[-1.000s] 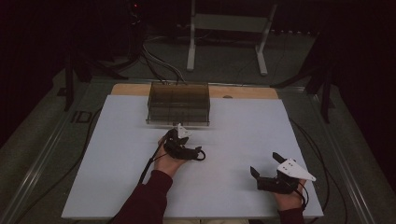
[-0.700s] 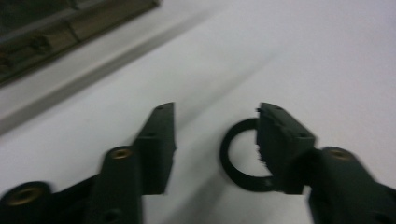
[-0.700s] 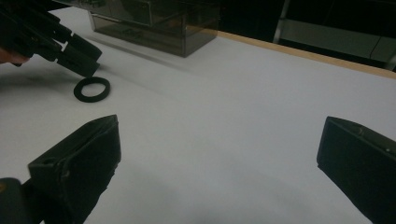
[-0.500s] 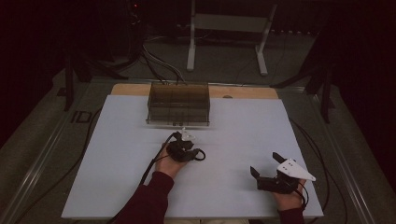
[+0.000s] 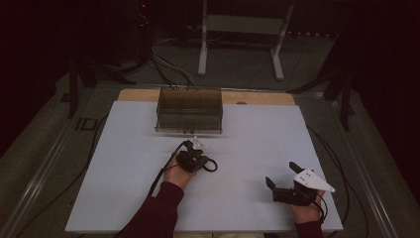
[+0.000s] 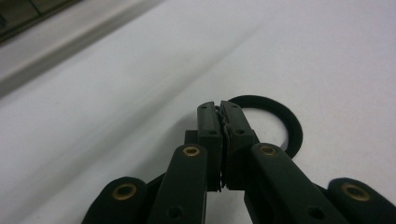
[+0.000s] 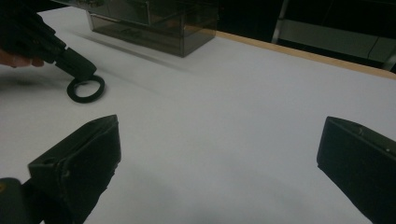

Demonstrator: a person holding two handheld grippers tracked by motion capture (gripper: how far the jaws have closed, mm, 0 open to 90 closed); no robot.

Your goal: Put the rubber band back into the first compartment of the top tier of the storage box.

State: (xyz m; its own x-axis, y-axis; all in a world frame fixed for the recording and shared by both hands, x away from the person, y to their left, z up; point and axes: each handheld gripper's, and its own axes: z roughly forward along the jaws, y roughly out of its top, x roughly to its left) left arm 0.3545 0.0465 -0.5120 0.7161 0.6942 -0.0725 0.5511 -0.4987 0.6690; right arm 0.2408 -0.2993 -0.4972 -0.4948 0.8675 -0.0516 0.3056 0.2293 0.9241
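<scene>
High view: one white table top [image 5: 148, 163], two grippers. The left gripper [image 5: 197, 154] sits just left of frame centre, its jaws having just been closing, with one black ring [image 5: 212, 165] beside its tip. The right gripper [image 5: 282, 181] rests at lower right, jaws spread, well apart from the ring. One smoky clear plastic box [image 5: 189, 110] stands at upper centre, near the table's far edge.

Left gripper view: the two jaws are pressed together on the near rim of the one ring [image 6: 280, 116], which lies flat on the white surface at centre right.

Right gripper view: two black jaws stand wide apart at the lower corners, nothing between them. The ring [image 7: 86, 88] lies at upper left, pinched at its rim by the left gripper [image 7: 79, 70]. The box [image 7: 159, 23] is at top centre.
</scene>
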